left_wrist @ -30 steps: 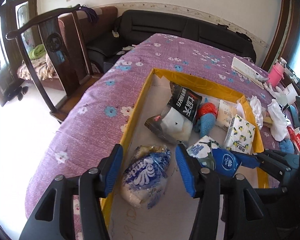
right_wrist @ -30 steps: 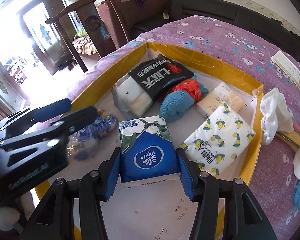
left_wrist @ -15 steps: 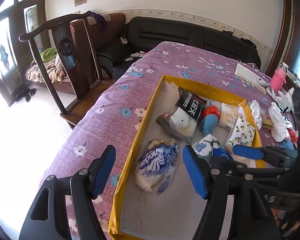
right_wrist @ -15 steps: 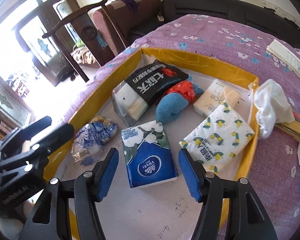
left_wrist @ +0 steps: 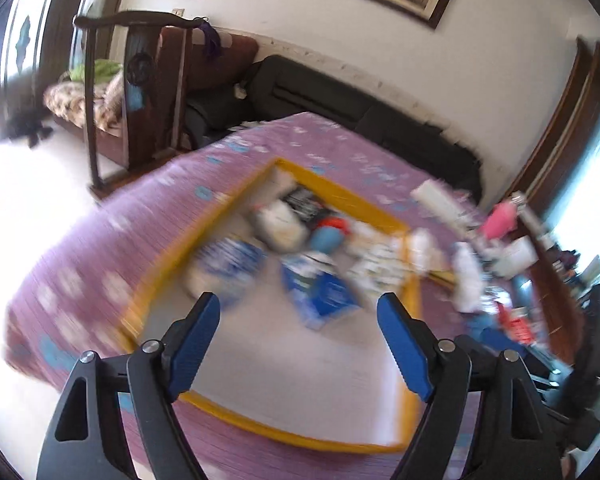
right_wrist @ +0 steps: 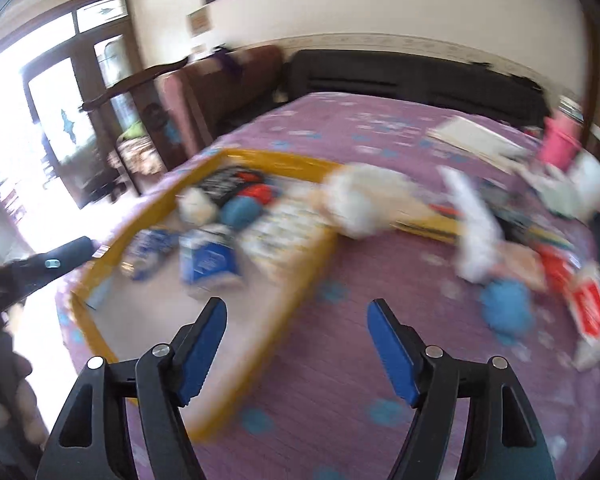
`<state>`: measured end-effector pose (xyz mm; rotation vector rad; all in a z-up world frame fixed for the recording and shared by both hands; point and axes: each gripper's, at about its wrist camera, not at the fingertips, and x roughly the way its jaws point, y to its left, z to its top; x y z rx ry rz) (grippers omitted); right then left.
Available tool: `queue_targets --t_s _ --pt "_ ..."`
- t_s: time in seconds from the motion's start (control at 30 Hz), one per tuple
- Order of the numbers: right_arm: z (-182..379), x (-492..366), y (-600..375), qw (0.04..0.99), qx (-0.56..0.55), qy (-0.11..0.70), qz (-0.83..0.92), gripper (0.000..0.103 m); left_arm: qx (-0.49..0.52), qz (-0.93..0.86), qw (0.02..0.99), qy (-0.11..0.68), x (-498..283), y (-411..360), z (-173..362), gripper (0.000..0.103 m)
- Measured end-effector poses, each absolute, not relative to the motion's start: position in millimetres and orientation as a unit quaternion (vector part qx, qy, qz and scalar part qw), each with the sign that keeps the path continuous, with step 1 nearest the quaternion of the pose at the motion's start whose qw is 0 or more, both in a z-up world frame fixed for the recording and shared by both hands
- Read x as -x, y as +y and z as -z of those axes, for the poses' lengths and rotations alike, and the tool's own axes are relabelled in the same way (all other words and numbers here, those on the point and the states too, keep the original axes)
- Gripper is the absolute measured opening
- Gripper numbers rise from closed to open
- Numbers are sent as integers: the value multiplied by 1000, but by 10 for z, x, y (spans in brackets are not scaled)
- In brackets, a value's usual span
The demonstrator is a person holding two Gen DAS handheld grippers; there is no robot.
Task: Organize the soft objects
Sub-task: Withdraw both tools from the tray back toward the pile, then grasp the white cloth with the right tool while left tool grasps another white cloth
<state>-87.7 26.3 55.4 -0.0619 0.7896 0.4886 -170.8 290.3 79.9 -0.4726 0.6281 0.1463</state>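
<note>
Both views are motion-blurred. A yellow-rimmed shallow box (left_wrist: 168,268) (right_wrist: 300,292) lies on the purple flowered table and holds several soft packs: a blue tissue pack (left_wrist: 324,296) (right_wrist: 210,260), a blue-white bag (left_wrist: 228,264), a black-white pack (left_wrist: 296,208), a blue sock (left_wrist: 326,238) and a lemon-print pack (left_wrist: 376,268). My left gripper (left_wrist: 298,316) is open and empty, high above the box's near part. My right gripper (right_wrist: 296,320) is open and empty above the box's right rim. White cloths (right_wrist: 364,204) and a blue soft ball (right_wrist: 506,306) lie right of the box.
A pink bottle (left_wrist: 500,216) (right_wrist: 558,144), a book (right_wrist: 472,140) and red packets (right_wrist: 588,308) clutter the table's right side. A wooden chair (left_wrist: 140,92) and a black sofa (left_wrist: 360,112) stand beyond the table. The left gripper shows at the right wrist view's left edge (right_wrist: 40,268).
The right gripper let go of the blue tissue pack, which now lies in the box. Both grippers have pulled up and back, the right one swinging to the right.
</note>
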Motion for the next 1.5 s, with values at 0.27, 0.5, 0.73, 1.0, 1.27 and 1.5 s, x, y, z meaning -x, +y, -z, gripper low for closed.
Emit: queue_targets --t_s 0.27,0.5,0.73,1.0,1.27,1.5 --pt "-674 872 -975 914 -57 371 -153 77 188 3 932 310 1958 1759 -589 80" --pt "-755 923 -1513 925 -69 355 -117 78 108 62 927 354 1945 987 -459 80" --pt "-583 677 -1769 907 -143 380 -111 82 78 85 916 384 1919 679 -266 80" --pt "-563 438 -1378 904 -119 391 -124 82 85 93 916 380 1813 913 -331 80" --pt "-649 23 -712 910 -28 393 -128 82 112 86 920 365 1674 1478 -470 82" --pt "-472 -446 -458 909 9 406 -93 82 102 72 922 367 1467 1918 -530 82"
